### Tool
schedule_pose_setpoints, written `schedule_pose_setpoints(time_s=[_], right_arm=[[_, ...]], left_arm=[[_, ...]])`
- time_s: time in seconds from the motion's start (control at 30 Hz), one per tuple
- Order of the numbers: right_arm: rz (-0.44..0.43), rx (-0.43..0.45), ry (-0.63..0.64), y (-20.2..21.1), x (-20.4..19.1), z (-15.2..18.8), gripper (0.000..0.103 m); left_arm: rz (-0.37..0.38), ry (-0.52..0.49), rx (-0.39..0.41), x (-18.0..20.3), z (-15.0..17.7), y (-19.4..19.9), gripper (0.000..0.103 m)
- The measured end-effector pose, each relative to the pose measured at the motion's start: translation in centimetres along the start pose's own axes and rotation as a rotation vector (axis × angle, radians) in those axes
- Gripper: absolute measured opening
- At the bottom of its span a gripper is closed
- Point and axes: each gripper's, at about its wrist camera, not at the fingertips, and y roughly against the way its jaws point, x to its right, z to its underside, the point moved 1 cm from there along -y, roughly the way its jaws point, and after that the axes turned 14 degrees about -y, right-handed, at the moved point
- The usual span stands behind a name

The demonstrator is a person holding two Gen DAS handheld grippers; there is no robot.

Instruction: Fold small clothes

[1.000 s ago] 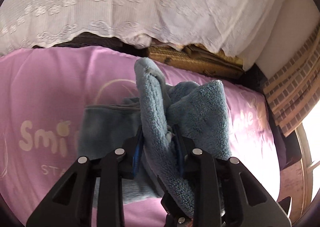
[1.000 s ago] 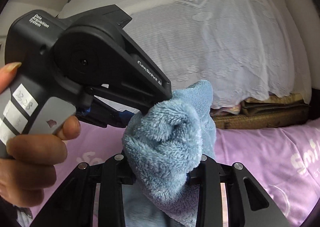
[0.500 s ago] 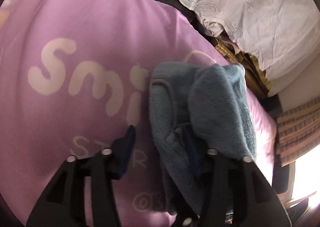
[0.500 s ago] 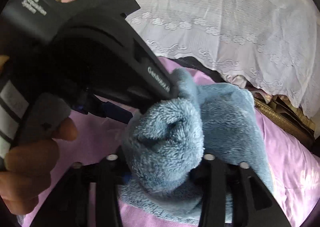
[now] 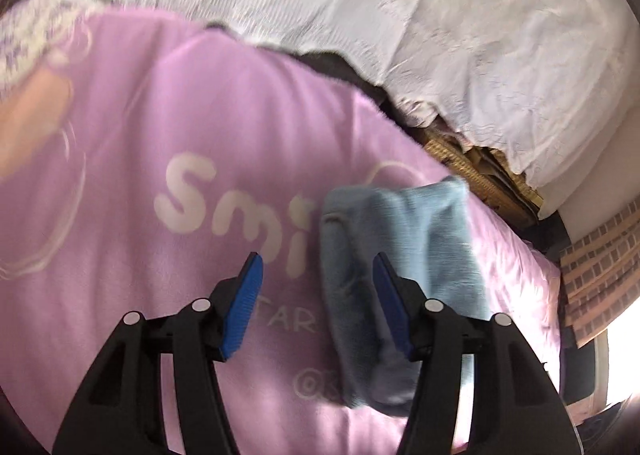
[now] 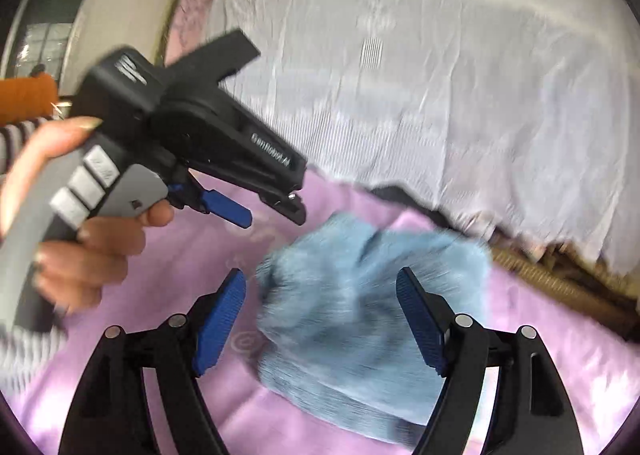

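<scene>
In the left wrist view, the left hand-held gripper [image 5: 316,283] was seen with its blue-padded fingers [image 5: 242,303] spread wide and nothing held between them. A folded blue fleece garment [image 5: 400,263] lay to the right of centre on the pink sheet [image 5: 160,127], partly behind the right-hand finger, over white printed lettering. A white lace cover [image 5: 400,15] filled the upper part of the frame, blurred. In the right wrist view, the right hand-held gripper [image 6: 320,311] was likewise seen wide open, the blue fleece garment [image 6: 360,311] lying bunched on the pink sheet [image 6: 180,275] between and beyond its fingers, ungripped. At the left of the frame the left hand-held gripper [image 6: 272,211] was held in the person's hand [image 6: 80,239], its fingers parted, just beside the garment.
</scene>
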Motion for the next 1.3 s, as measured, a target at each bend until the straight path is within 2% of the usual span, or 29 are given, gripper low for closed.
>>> schedule_pose_setpoints(time_s=[0.03, 0.07, 0.1, 0.13, 0.17, 0.2, 0.3, 0.33, 0.37, 0.4, 0.43, 0.47, 0.5, 0.63, 0.77, 0.83, 0.9, 0.97, 1.1, 1.17, 1.2, 1.23, 1.3], right_arm=[[-0.008, 0.025, -0.009, 1.1, 0.6, -0.3, 0.078], [-0.013, 0.044, -0.04, 2.1, 2.0, -0.7, 0.073], [-0.016, 0.053, -0.083, 2.7, 3.3, -1.0, 0.053], [-0.026, 0.049, -0.141, 2.9, 4.9, -1.7, 0.04], [-0.047, 0.028, -0.237, 2.7, 6.6, -2.1, 0.019], [-0.062, 0.006, -0.334, 2.1, 8.3, -2.4, 0.015], [-0.06, -0.086, -0.461, -1.5, 11.0, -2.2, 0.015], [-0.048, -0.124, -0.462, -1.8, 10.8, -1.1, 0.015], [-0.018, -0.191, -0.45, -3.1, 10.6, 0.5, 0.011], [0.001, -0.263, -0.439, -4.7, 10.7, 2.4, 0.011], [-0.003, -0.286, -0.46, -5.7, 11.4, 3.5, 0.011], [-0.026, -0.291, -0.499, -5.4, 11.8, 3.6, 0.009], [-0.048, -0.316, -0.54, -5.4, 12.5, 3.3, 0.009], [-0.074, -0.318, -0.578, -5.4, 13.6, 3.8, 0.008], [-0.064, -0.309, -0.568, -4.5, 13.2, 3.5, 0.008], [-0.057, -0.298, -0.583, -3.4, 12.4, 3.7, 0.008], [-0.049, -0.263, -0.598, -2.7, 12.7, 2.3, 0.01], [-0.045, -0.223, -0.592, -2.6, 12.8, 0.3, 0.011], [-0.01, -0.246, -0.592, -6.7, 13.2, -3.7, 0.011], [0.005, -0.298, -0.592, -9.4, 13.2, -4.3, 0.011], [0.038, -0.336, -0.582, -10.8, 13.2, -3.9, 0.009], [0.121, -0.393, -0.545, -12.7, 13.4, -2.5, 0.007], [0.154, -0.422, -0.531, -14.7, 14.2, 1.0, 0.006]], left_arm=[[0.004, -0.028, 0.018, 1.2, -0.2, 0.7, 0.06], [0.008, -0.042, 0.027, 1.8, -0.3, 1.0, 0.064], [0.014, -0.06, 0.037, 2.6, -0.2, 1.3, 0.066], [0.019, -0.083, 0.042, 3.7, -0.2, 1.3, 0.067], [0.021, -0.103, 0.042, 4.6, -0.1, 1.1, 0.067], [0.023, -0.119, 0.04, 5.4, 0.0, 0.7, 0.067], [-0.005, -0.178, -0.002, 7.1, 0.8, -1.9, 0.067], [-0.061, -0.206, -0.053, 7.0, 1.4, -3.6, 0.067], [-0.114, -0.221, -0.098, 6.5, 2.0, -5.2, 0.075], [-0.131, -0.21, -0.132, 5.6, 2.7, -6.9, 0.084], [-0.09, -0.136, -0.152, 3.9, 3.6, -8.4, 0.098], [-0.01, -0.049, -0.153, 2.3, 4.2, -9.2, 0.099], [0.018, -0.022, -0.148, 1.7, 4.2, -9.1, 0.099], [-0.019, -0.081, -0.122, 2.9, 4.4, -8.3, 0.099], [0.013, -0.031, -0.088, 2.4, 4.1, -6.4, 0.097], [-0.024, -0.032, -0.04, 2.3, 3.3, -4.7, 0.097], [-0.08, -0.045, -0.006, 2.2, 2.5, -3.7, 0.097], [-0.118, -0.056, -0.012, 2.0, 1.9, -3.8, 0.097], [-0.113, -0.014, -0.065, 1.0, 1.5, -6.5, 0.097], [-0.094, 0.016, -0.082, 0.7, 1.7, -7.8, 0.099], [-0.08, 0.03, -0.086, 0.3, 2.1, -8.1, 0.099], [-0.079, 0.029, -0.085, 0.3, 2.0, -8.3, 0.099], [-0.082, -0.002, -0.104, 0.7, 2.2, -8.4, 0.099]])
